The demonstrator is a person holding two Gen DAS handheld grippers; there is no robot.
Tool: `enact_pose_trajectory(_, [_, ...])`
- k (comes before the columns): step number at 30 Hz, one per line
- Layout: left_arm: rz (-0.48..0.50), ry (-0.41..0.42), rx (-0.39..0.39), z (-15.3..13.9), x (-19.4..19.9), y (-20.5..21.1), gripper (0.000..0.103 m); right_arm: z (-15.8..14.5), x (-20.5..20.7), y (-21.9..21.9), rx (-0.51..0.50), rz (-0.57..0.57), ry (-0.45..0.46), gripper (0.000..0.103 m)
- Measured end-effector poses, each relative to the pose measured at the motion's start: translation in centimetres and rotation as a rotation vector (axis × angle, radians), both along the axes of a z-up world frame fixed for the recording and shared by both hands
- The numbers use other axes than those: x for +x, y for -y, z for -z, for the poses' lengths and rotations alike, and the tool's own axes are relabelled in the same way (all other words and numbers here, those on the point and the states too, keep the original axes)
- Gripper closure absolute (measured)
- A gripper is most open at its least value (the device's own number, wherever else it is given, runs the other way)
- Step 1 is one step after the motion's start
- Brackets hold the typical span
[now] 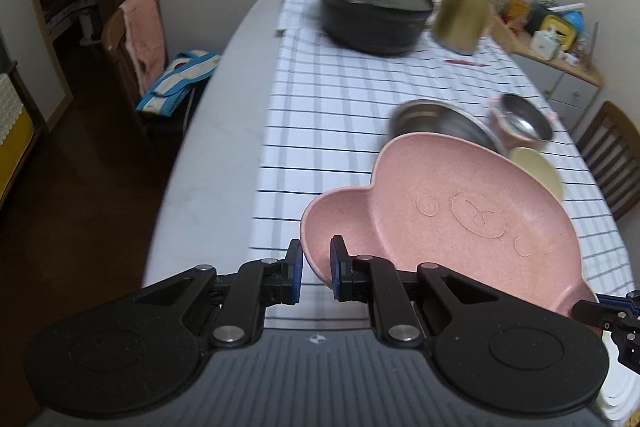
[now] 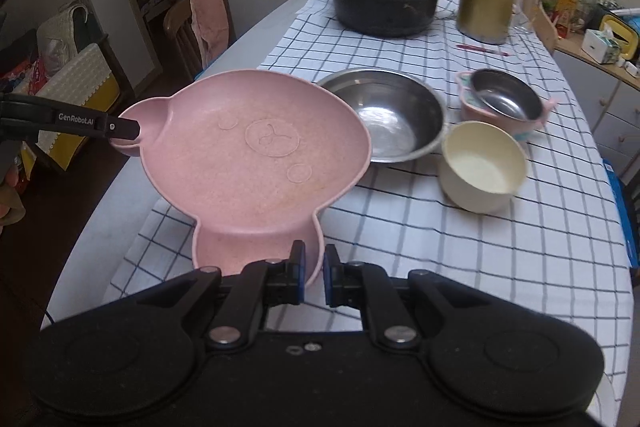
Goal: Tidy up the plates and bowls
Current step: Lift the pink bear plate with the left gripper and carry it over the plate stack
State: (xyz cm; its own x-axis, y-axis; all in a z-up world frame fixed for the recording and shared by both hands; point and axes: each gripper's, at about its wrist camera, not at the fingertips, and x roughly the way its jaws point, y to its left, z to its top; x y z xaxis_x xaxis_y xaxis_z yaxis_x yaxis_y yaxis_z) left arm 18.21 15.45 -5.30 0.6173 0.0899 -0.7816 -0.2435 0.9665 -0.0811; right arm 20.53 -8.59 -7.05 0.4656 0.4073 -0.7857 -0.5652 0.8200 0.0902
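Carrying the pink bear plate (image 2: 260,151) with both claws at once, so the trick is keeping the two hands in step. Left claw (image 1: 316,269) is pinched shut on the rim of one ear, right claw (image 2: 314,273) is clamped on the rim of the other ear, and the plate hangs tilted in the air above the checked cloth (image 2: 460,247) on the desk, not touching anything as far as I can tell.

My take on doing this bit well: move both hands at the same pace and don't let them drift apart or twist, since thin rim grips like these could slip or flex the plate. Level it out before setting it down. The steel bowl (image 2: 384,115) sits just behind the plate, with the cream bowl (image 2: 480,167) and the small pink-and-steel bowl (image 2: 504,99) to its right, so lift clear of their rims while passing over.
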Motion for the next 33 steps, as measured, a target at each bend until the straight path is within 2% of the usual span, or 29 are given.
enact_pose_trajectory(8, [0.069,0.019,0.003,-0.8,-1.2,9.6,0.090,-0.9,-2.0,9.4,0.002,0.024,0.025,0.094])
enact_pose_trajectory(18, [0.136,0.025,-0.030,0.1,-2.8,20.2,0.090,-0.4,-4.5,20.6,0.006,0.110,0.034,0.094])
enact_pose_trajectory(25, [0.166,-0.008,-0.040,1.7,-3.2,25.3,0.090,0.6,-5.5,26.5,0.010,0.125,0.022,0.095])
enact_pose_trajectory(33, [0.198,-0.059,-0.034,4.1,-4.5,29.9,0.090,2.5,-6.7,31.1,0.014,0.135,0.027,0.095])
